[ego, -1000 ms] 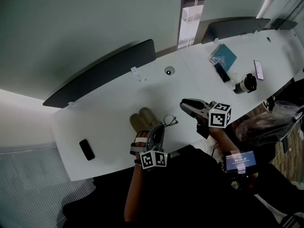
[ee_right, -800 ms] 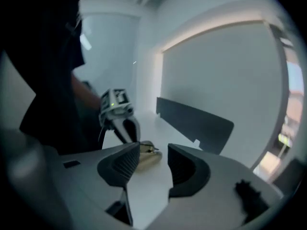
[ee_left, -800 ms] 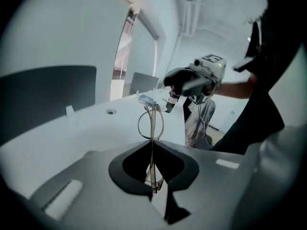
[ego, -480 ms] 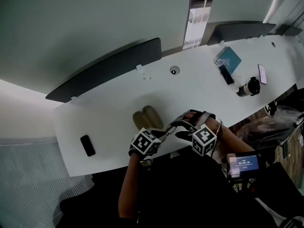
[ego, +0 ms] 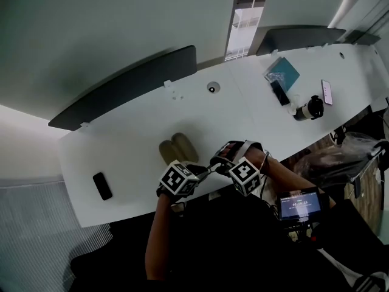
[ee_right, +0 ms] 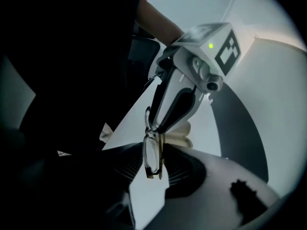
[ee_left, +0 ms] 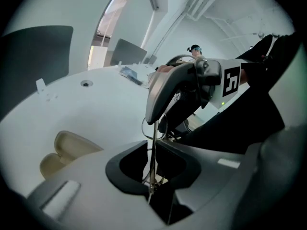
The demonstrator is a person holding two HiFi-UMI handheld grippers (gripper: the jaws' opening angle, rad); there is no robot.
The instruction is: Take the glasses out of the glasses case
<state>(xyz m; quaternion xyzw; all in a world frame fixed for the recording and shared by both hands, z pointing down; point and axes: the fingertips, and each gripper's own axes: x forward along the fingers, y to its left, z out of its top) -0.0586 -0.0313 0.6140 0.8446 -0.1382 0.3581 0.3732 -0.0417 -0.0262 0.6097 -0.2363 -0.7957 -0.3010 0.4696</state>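
The open beige glasses case [ego: 175,148] lies empty on the white table [ego: 121,145]. The dark-framed glasses [ego: 207,168] hang just in front of it, between my two grippers. My left gripper [ego: 198,170] pinches a thin part of the glasses [ee_left: 152,143] in nearly closed jaws that are starting to open. From the right, my right gripper [ego: 220,165] points steeply down. Its jaws are closing around the folded glasses [ee_right: 153,155], with a sliver of gap still showing. The case [ee_left: 64,150] also shows at the lower left of the left gripper view.
A black phone [ego: 101,185] lies at the table's left end. At the far right are a teal pouch [ego: 282,74], two phones [ego: 327,91] and a black-and-white bottle [ego: 307,109]. Dark screens [ego: 121,87] stand along the back edge. A small monitor [ego: 299,204] glows beside me.
The right gripper swung left and down from the table's right side to meet the left gripper. The glasses, which lay beside the case, now hang between both grippers.
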